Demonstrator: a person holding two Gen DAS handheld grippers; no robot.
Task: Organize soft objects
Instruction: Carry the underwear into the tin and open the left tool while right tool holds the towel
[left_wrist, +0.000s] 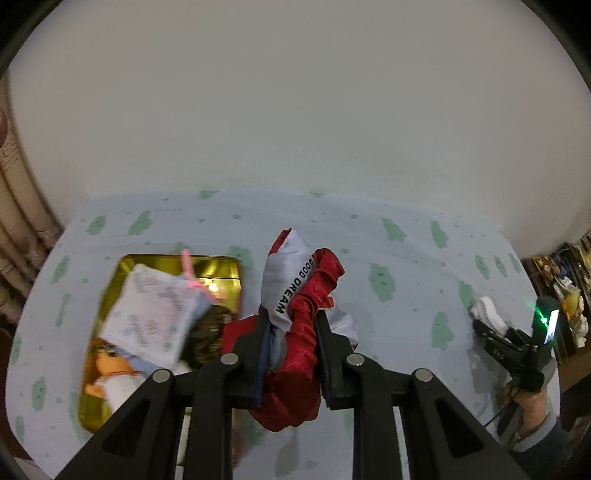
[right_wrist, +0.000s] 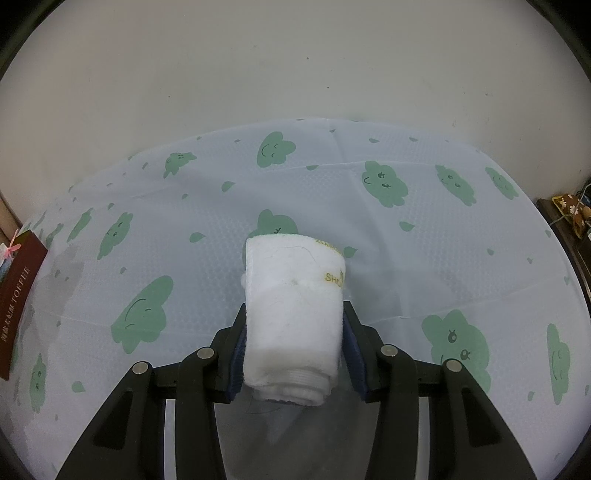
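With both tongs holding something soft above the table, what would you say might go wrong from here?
1. The red and grey satin pouch is pinched at its bunched middle by the left tongs; slippery fabric could slide out.
2. The gold tin already looks crowded with a white printed pouch and a plush toy, so another item may spill over the rim.
3. The folded white towel in the right tongs could unfold when released.

Red-and-grey satin pouch (left_wrist: 295, 295), white towel (right_wrist: 293, 314), green-clouded pale-blue tablecloth (right_wrist: 369, 240).
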